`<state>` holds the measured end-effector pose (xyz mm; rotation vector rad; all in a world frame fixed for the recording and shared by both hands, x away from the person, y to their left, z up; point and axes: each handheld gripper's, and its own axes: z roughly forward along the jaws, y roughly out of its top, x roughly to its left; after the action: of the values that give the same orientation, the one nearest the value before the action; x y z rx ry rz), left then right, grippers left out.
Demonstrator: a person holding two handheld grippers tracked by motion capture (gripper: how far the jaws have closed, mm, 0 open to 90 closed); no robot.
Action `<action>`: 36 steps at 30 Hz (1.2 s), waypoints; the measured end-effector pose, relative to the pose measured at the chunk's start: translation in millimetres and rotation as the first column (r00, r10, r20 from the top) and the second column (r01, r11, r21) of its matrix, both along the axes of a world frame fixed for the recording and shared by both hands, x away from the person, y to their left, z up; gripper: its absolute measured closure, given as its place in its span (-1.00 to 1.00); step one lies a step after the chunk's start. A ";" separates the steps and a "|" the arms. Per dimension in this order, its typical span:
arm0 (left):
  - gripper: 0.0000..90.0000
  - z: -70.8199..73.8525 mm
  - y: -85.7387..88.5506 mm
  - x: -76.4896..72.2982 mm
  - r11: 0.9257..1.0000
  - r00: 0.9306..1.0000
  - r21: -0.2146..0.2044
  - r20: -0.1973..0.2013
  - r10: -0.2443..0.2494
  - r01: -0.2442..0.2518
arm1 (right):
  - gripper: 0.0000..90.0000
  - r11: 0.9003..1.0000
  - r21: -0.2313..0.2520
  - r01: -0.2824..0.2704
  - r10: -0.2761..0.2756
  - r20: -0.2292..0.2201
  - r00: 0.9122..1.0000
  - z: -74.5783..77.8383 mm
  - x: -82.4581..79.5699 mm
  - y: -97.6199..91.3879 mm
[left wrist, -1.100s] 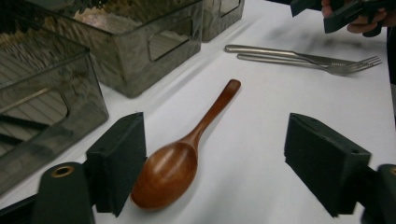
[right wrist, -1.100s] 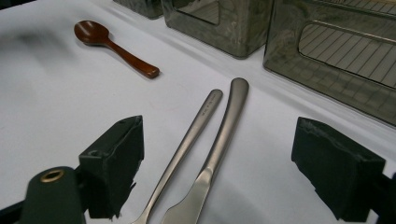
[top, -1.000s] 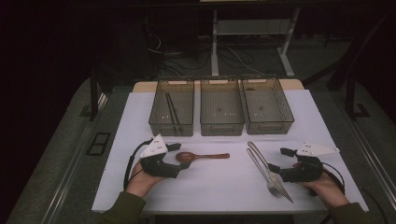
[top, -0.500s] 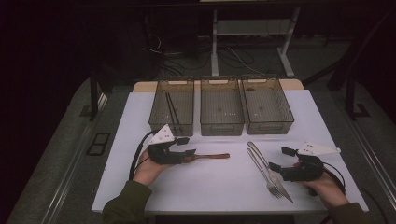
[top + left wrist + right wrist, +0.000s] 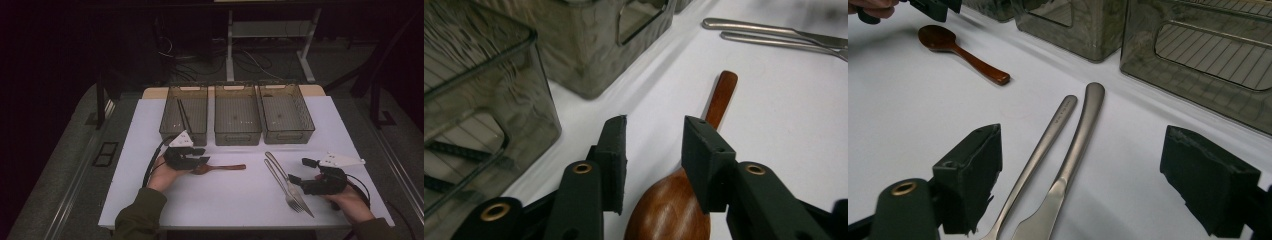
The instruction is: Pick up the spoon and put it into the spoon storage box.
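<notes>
Three bins (image 5: 238, 120) are set side by side at the back of the tabletop (image 5: 235, 200); what seem to be thin sticks (image 5: 183, 114) are leaned inside the left one. The spoon (image 5: 220, 168) is laid before the left and middle bins. A fork (image 5: 280, 180) and knife (image 5: 292, 186) are placed together farther right, before the right bin.

Lab: cables (image 5: 200, 57), table frame (image 5: 270, 30)

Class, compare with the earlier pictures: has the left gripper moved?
Yes. The left gripper has moved toward the left bin and over the wooden spoon, its jaws closing around the bowl.
</notes>
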<state>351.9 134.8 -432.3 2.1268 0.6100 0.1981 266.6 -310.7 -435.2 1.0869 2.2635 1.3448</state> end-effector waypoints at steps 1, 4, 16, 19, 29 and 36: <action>0.32 -0.8 0.2 0.2 1.000 1.000 0.005 -0.006 0.000 0.000 | -0.64 1.000 0.001 0.000 0.000 -0.001 1.000 0.0 -0.2 -0.2; 0.26 -3.1 0.4 0.8 1.000 1.000 0.023 -0.018 -0.008 0.008 | -0.64 1.000 0.001 0.001 -0.001 -0.001 1.000 0.0 -0.4 -0.6; 0.03 -9.3 4.8 -1.0 0.997 0.997 0.079 -0.076 -0.007 0.013 | -0.64 1.000 -0.011 -0.008 0.008 -0.006 1.000 -1.0 -0.7 1.0; -0.02 -11.0 3.7 -1.5 0.994 0.996 0.108 -0.082 -0.022 0.031 | -0.64 1.000 -0.018 -0.012 0.012 -0.004 1.000 -1.5 -0.8 1.7; -0.06 -14.4 0.9 -4.0 0.991 0.994 0.128 -0.101 -0.036 0.049 | -0.64 1.000 -0.022 -0.016 0.016 -0.008 1.000 -2.0 -0.6 2.5; -0.04 -14.1 -0.5 -6.5 0.986 0.992 0.143 -0.103 -0.068 0.082 | -0.64 1.000 -0.026 -0.015 0.015 -0.007 1.000 -2.2 -0.4 2.4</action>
<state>345.4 134.3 -446.3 2.3089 0.5863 0.1004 266.2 -308.3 -437.3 1.0695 2.2919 1.3150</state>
